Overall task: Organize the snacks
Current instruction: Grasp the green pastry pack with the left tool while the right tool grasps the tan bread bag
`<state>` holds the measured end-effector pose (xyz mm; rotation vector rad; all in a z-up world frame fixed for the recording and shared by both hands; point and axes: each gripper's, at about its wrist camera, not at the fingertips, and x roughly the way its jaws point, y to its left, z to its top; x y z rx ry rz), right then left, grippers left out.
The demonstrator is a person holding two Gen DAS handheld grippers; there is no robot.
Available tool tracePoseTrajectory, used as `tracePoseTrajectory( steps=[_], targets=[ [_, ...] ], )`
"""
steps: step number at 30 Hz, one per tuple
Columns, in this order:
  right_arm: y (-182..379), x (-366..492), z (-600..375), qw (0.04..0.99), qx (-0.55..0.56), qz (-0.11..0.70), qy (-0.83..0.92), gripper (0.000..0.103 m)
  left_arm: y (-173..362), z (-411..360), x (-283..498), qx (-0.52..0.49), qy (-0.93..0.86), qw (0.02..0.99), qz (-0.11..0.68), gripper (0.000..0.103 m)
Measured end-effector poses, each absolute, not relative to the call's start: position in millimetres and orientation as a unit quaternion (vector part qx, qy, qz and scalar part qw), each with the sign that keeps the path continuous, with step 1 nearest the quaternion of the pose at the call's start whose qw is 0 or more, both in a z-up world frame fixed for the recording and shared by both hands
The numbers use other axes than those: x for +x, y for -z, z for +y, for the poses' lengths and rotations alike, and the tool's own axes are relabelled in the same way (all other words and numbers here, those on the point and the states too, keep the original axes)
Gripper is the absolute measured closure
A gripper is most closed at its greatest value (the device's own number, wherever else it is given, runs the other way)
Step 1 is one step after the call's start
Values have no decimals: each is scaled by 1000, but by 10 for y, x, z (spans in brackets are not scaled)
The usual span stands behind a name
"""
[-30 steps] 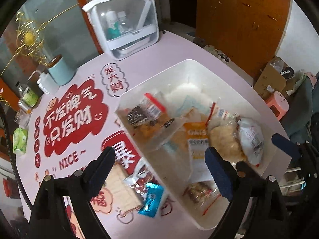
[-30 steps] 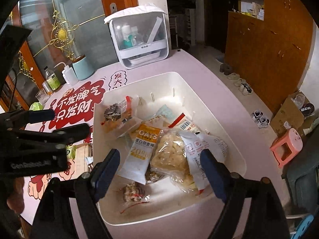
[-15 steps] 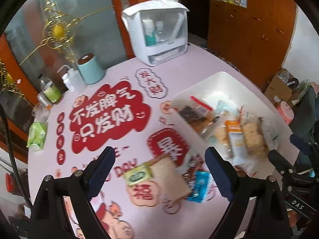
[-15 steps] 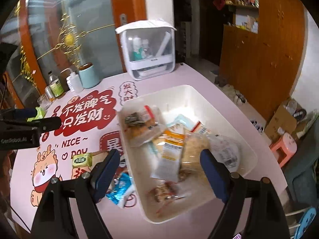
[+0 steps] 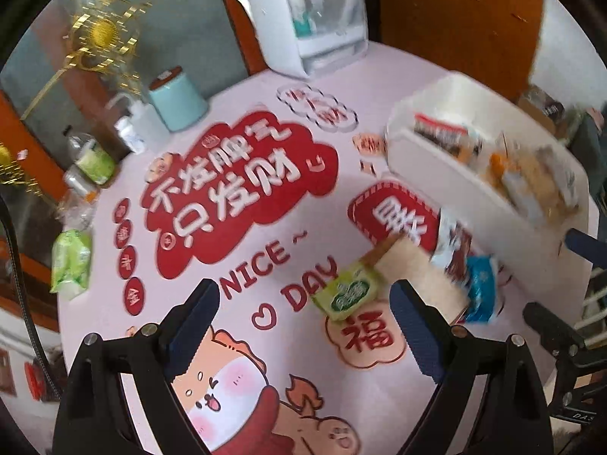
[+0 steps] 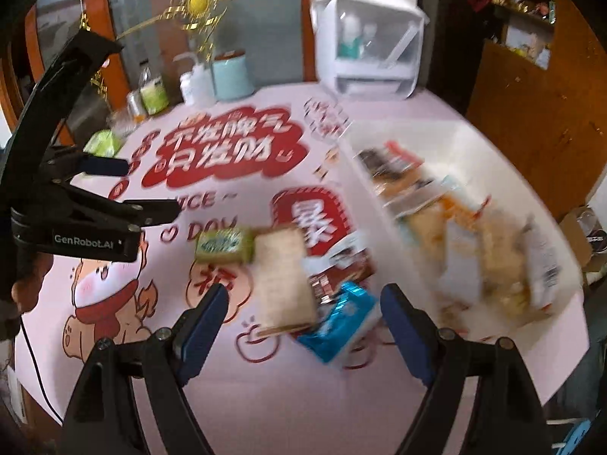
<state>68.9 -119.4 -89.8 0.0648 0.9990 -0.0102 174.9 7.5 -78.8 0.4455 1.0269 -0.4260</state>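
A white bin (image 5: 455, 167) (image 6: 493, 159) holding several snack packets stands at the table's right. Beside it on the pink table lie a small green packet (image 5: 347, 291) (image 6: 224, 244), a beige flat pack (image 5: 421, 276) (image 6: 284, 276), a brown packet (image 5: 453, 246) (image 6: 337, 269) and a blue packet (image 5: 481, 290) (image 6: 341, 322). My left gripper (image 5: 305, 318) is open and empty above the table, left of the green packet; it also shows in the right wrist view (image 6: 132, 189). My right gripper (image 6: 303, 318) is open and empty, over the beige and blue packets.
A white countertop cabinet (image 5: 307, 19) (image 6: 368, 45), a teal canister (image 5: 178, 102) (image 6: 231, 76), bottles (image 5: 93, 159) and a green tissue pack (image 5: 70, 261) line the table's far and left sides. Wooden cupboards (image 6: 531, 94) stand at right.
Both grippers have pulled back and swung left, from over the bin to the loose packets on the table. Both stay open and empty.
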Motion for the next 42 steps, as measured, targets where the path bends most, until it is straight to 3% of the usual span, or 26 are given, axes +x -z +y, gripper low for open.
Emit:
tracePoseTrajectory(
  steps=[10, 20, 22, 25, 28, 31, 32, 33, 42],
  targets=[
    [1524, 1033, -927, 845, 19, 535, 12, 20, 1528, -1, 1955, 269, 286, 765, 511, 12],
    [1777, 1198, -997, 823, 39, 567, 17, 24, 1977, -242, 2167, 289, 313, 727, 539, 12],
    [1775, 1224, -981, 824, 31, 565, 19, 27, 2009, -264, 2185, 290, 316, 723, 541, 12],
    [1746, 1253, -956, 831, 21, 556, 9, 46, 2054, -307, 2215, 294, 320, 718, 544, 14],
    [1737, 1256, -958, 831, 20, 556, 7, 48, 2073, -333, 2226, 287, 333, 711, 548, 23],
    [1732, 1214, -954, 833, 23, 552, 5, 49, 2064, -334, 2236, 268, 350, 703, 558, 44],
    [1725, 1198, -951, 833, 27, 552, 3, 49, 2047, -332, 2225, 268, 350, 706, 554, 60],
    [1717, 1182, -950, 833, 33, 552, -1, 49, 2032, -330, 2210, 270, 350, 708, 551, 65],
    [1603, 958, -899, 833, 53, 551, -9, 49, 1919, -97, 1994, 259, 317, 726, 553, 66]
  ],
)
